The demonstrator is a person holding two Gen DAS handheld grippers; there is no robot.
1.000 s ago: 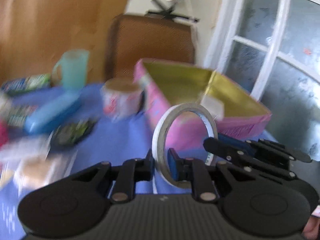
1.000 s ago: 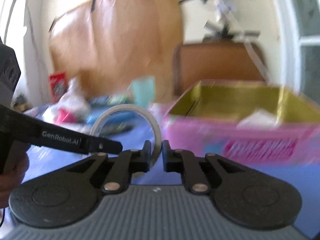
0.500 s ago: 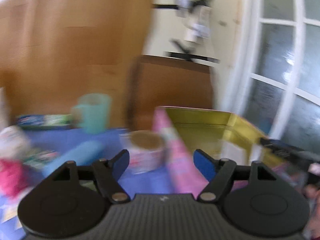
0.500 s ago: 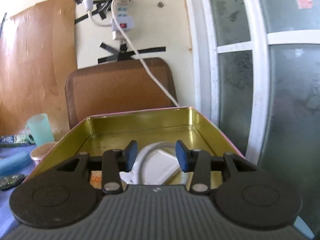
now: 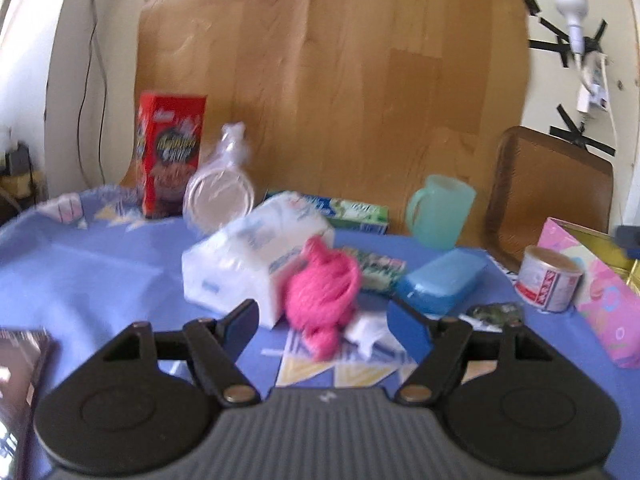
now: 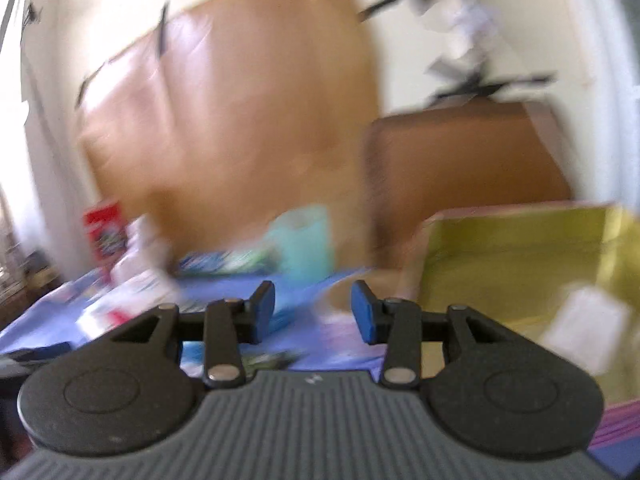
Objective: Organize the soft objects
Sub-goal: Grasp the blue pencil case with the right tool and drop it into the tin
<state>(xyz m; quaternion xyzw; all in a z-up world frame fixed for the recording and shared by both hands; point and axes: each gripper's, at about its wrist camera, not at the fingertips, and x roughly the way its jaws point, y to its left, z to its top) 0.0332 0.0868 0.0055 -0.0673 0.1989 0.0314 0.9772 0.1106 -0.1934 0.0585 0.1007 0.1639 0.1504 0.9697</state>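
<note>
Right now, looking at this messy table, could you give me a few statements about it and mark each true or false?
1. The left gripper stands open with nothing held. True.
2. The pink yarn bundle lies inside the gold-lined box. False: it lies on the blue tablecloth.
3. The teal cup lies on its side. False: it stands upright.
4. The right gripper is open and empty. True.
5. The red carton stands upright. True.
</note>
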